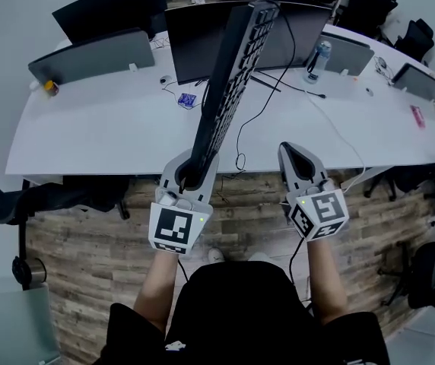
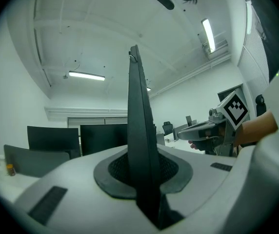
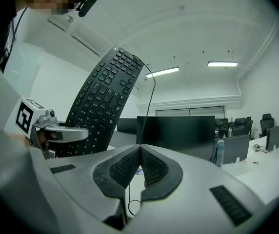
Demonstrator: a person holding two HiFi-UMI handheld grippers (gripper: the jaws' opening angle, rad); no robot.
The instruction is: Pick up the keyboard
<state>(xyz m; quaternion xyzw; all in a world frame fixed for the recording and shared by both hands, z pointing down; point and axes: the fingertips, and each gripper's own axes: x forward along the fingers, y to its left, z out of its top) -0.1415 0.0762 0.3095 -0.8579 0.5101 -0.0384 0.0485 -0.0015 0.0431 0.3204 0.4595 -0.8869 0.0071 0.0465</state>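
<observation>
1. Office room with a long white desk (image 1: 111, 131) over a wood-plank floor (image 1: 80, 238); strip light (image 2: 86, 75) on the ceiling.
2. Left gripper (image 1: 191, 175): jaws a little apart, clamped on the near short end of the black keyboard (image 1: 233, 74). The left gripper view shows the board edge-on between the pads, with both pads pressing on it.
3. Keyboard is off the desk, in the air and turned on edge. It reaches away from the person over the desk toward the middle monitor (image 1: 195, 40). Key side faces right, toward the other gripper.
4. Keyboard cable (image 1: 242, 128) drops from the far end to the desk. It curls in a small loop near the front edge, between the two grippers.
5. Right gripper (image 1: 292, 152): jaws fully together, nothing between the pads. It is right of the keyboard and apart from it, about over the desk's front edge.
6. Floor, far left: black office chair (image 1: 4, 204) near the desk's left end.
7. Desk, left end: small orange-topped bottle (image 1: 50, 87), then a grey-backed monitor (image 1: 88, 55).
8. Small blue thing (image 1: 187, 99) on the desk just left of the keyboard; can't tell what it is.
9. Right of the keyboard: clear water bottle (image 1: 318, 59) upright beside another grey-backed screen (image 1: 347, 52). Pink item (image 1: 417, 115) further right.
</observation>
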